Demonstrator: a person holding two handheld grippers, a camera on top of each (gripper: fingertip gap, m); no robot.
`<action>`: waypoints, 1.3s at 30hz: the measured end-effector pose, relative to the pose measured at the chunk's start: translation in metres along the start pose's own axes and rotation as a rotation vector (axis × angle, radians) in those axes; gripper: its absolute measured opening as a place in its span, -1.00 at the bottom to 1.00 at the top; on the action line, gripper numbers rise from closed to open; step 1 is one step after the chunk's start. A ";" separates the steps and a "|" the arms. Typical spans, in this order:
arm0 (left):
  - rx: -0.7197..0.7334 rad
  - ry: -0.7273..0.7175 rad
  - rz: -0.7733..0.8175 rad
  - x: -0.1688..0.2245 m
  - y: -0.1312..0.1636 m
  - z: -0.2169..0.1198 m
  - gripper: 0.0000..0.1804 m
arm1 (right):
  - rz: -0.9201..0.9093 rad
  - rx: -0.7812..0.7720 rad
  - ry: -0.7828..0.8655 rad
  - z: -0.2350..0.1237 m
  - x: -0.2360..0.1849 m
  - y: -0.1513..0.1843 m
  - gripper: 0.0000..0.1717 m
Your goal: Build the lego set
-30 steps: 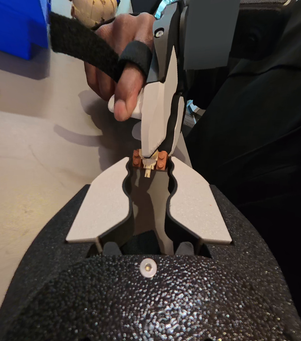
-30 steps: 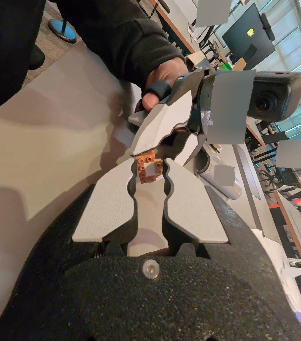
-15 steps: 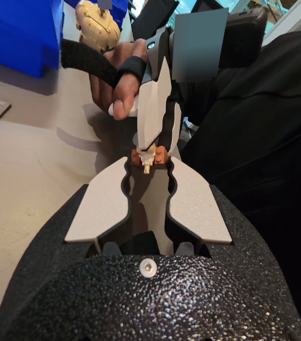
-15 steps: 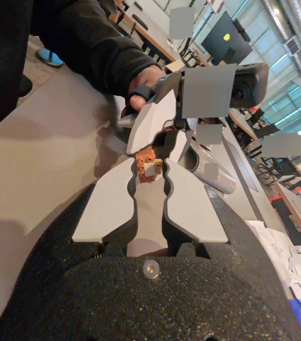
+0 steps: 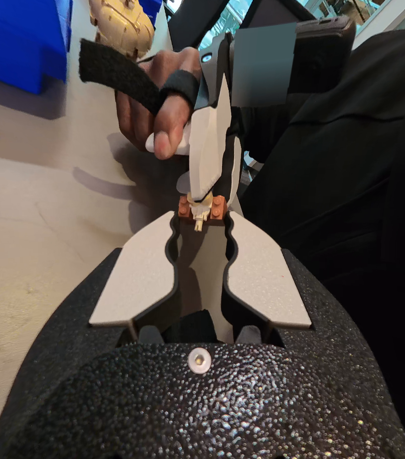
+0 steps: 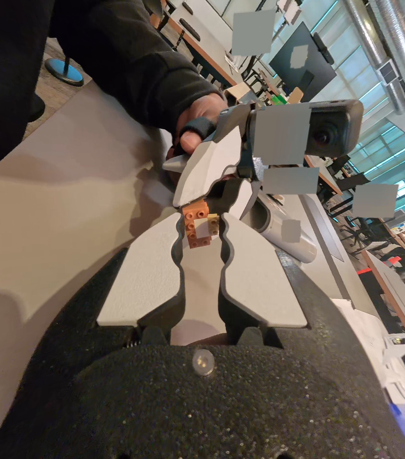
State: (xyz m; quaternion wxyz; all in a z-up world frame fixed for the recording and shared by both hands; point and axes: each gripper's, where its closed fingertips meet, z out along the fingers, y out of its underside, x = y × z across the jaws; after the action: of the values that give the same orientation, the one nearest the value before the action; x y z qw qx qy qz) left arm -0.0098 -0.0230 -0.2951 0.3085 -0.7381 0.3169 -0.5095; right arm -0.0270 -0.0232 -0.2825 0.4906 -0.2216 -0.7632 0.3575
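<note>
My left tongs [image 5: 202, 218] clamp the brown studded brick [image 5: 202, 211] across its 2 ends, a fingertip pressed on each, so the studded face is turned up and open from above. That leaves the middle of the brick free, and there the cream piece [image 5: 200, 207] sits on the studs, with a small peg sticking out toward me.

My right tongs [image 6: 200, 223] come down from the far side. In the left wrist view they close on the cream piece from above, 1 finger in front and 1 behind it. In the right wrist view the same brick [image 6: 192, 224] shows its studs between my fingertips, with the cream piece [image 6: 212, 223] against the right pad. Whether the left pad bears on the brick's side or on the piece, I cannot tell.

So each pair of tongs holds a different part, crossed at right angles, and neither blocks the other. The assembly hangs above the grey table [image 5: 22, 223], not resting on it. Far left stand a blue bin [image 5: 10, 44] and a tan lumpy model [image 5: 124, 24]. In the right wrist view a grey tube [image 6: 285, 233] lies on the table just beyond.
</note>
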 end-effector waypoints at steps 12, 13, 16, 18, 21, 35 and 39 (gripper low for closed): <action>-0.057 0.032 -0.032 0.004 0.010 0.005 -0.62 | 0.009 -0.016 -0.088 0.002 -0.013 0.001 -0.70; -0.050 0.030 -0.035 0.003 0.009 0.004 -0.62 | 0.005 -0.019 -0.078 0.002 -0.012 0.001 -0.71; -0.049 0.027 -0.032 0.003 0.009 0.004 -0.62 | -0.002 -0.022 -0.077 0.003 -0.011 0.002 -0.71; -0.054 0.024 -0.026 0.002 0.009 0.004 -0.62 | -0.004 -0.028 -0.081 0.003 -0.011 0.002 -0.71; -0.066 0.023 -0.019 0.003 0.011 0.006 -0.62 | -0.009 -0.038 -0.095 0.002 -0.014 0.003 -0.71; -0.124 -0.317 0.277 -0.037 0.009 -0.011 -0.62 | 0.162 -0.127 0.017 -0.001 0.007 0.029 -0.43; -0.280 -0.496 0.394 -0.060 0.023 -0.016 -0.61 | 0.248 -0.224 -0.010 0.000 0.006 0.047 -0.57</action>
State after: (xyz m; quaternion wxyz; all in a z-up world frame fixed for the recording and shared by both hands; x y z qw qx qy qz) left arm -0.0455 0.0075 -0.3417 0.3642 -0.7993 0.4356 -0.1964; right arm -0.0304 0.0111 -0.3155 0.4110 -0.3658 -0.7675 0.3290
